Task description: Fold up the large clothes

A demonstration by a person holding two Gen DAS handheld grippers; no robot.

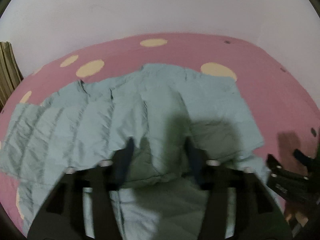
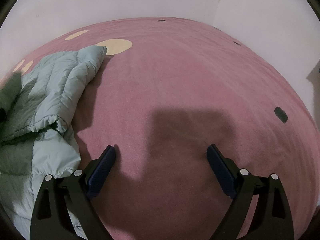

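Note:
A pale green quilted jacket [image 1: 124, 116] lies spread on a pink bedcover [image 1: 270, 92]. My left gripper [image 1: 160, 148] hovers just over the jacket's near middle with its jaws apart and nothing between them; the view is blurred. In the right wrist view the jacket [image 2: 58, 92] lies at the left, a sleeve folded over it. My right gripper [image 2: 162, 152] is open and empty above bare bedcover [image 2: 180, 80], to the right of the jacket. It also shows in the left wrist view [image 1: 288, 156] at the right edge.
The bedcover has cream oval spots [image 1: 218, 71] and small dark marks [image 2: 280, 114]. A white wall [image 1: 160, 6] stands behind the bed. A striped cloth [image 1: 8, 70] hangs at the far left.

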